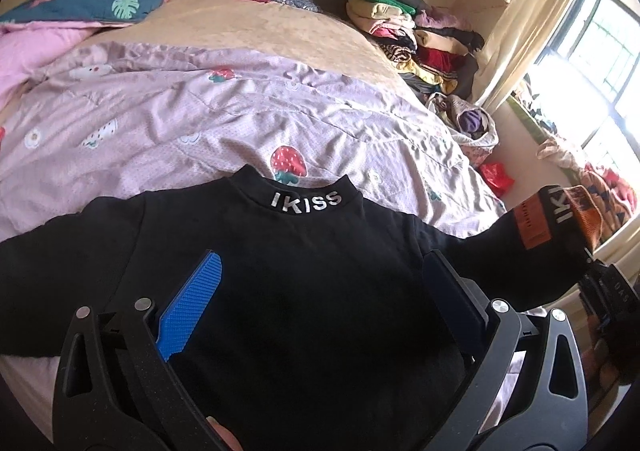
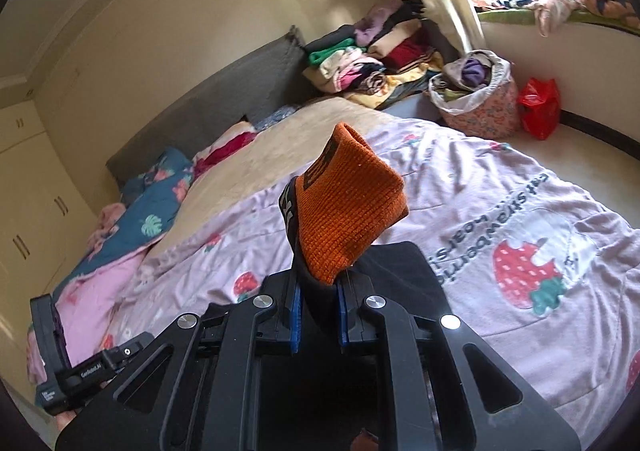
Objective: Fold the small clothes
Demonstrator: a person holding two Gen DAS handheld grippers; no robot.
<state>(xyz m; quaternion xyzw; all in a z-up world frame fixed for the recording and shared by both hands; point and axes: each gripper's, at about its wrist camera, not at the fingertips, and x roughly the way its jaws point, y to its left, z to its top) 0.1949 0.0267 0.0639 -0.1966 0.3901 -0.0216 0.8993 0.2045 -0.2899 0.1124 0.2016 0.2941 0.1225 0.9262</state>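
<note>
Pink strawberry quilt [image 1: 200, 123] on bed, black top [image 1: 288, 291] spread over it near edge, left gripper [image 1: 320, 283] jaws wide apart above its chest holding nothing, right gripper [image 2: 318, 311] nearly closed, pinching the orange cuff [image 2: 348, 211].

Left gripper [image 1: 320, 291] wide apart — right gripper [image 2: 318, 291] clamped.

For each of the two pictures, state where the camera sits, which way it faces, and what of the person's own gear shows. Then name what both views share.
Left wrist: on the left gripper, facing the headboard over the black top; open jaws, fingertip below.
Right wrist: on the right gripper, facing the headboard; jaws shut on the orange cuff.
Shared: cuff, strawberry quilt, clothes pile.
</note>
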